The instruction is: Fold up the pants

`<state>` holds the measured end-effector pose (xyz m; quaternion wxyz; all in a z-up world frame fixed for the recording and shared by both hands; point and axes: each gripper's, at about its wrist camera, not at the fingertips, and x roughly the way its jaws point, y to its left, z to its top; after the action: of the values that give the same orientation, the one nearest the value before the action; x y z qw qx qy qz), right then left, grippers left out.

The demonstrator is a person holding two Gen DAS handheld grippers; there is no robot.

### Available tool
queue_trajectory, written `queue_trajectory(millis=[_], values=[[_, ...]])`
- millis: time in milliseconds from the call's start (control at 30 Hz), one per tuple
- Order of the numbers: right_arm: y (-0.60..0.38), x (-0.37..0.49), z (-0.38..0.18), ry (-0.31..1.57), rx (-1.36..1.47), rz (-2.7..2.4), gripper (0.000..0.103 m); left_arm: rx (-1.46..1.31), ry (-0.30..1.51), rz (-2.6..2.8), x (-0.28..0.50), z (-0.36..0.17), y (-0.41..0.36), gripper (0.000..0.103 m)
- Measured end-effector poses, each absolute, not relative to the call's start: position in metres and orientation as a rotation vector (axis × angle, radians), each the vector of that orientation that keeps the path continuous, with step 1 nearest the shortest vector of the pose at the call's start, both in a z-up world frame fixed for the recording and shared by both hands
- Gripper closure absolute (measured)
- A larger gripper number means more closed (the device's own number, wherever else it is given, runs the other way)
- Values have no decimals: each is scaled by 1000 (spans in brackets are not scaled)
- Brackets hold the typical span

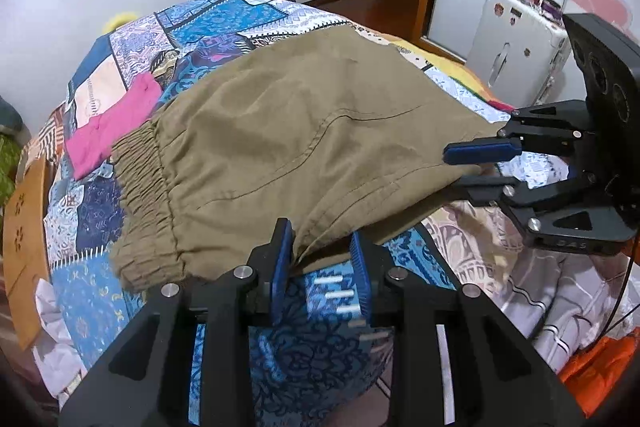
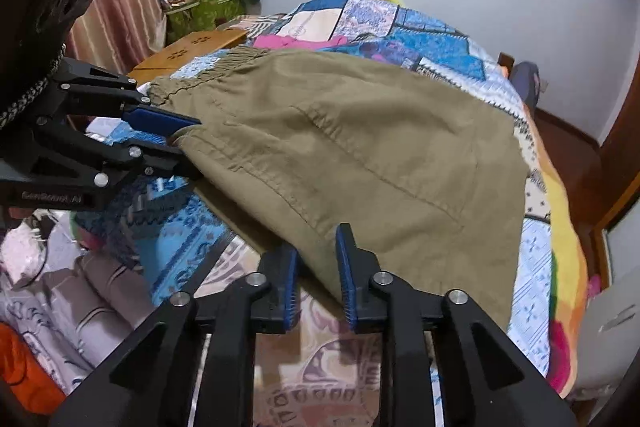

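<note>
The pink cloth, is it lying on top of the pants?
No, the pink cloth lies on the quilt beside the pants waistband, partly tucked behind it.

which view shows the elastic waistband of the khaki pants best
The left wrist view: the gathered elastic waistband runs close and unobstructed along the pants' left edge. The right wrist view shows only a short, distant stretch of it at the far edge.

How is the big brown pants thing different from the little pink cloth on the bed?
The khaki pants are much bigger than the pink cloth. The pants are dull brown-green; the cloth is bright pink. The pants have fabric between the fingers of both the left gripper and the right gripper, while nothing touches the pink cloth. Both lie on the patchwork bedspread.
</note>
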<state>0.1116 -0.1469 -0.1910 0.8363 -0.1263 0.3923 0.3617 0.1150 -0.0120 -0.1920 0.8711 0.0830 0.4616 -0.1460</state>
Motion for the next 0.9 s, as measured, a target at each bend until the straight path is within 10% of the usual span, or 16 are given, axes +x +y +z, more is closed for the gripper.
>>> queue_trajectory(millis=[267,900], values=[[-163,108,-162,795,-171,782,65,117,876,-309,102,-155,12,51],[-178,139,-209,919,-67,642,57,-61,987,-99,128,-210,88,41]])
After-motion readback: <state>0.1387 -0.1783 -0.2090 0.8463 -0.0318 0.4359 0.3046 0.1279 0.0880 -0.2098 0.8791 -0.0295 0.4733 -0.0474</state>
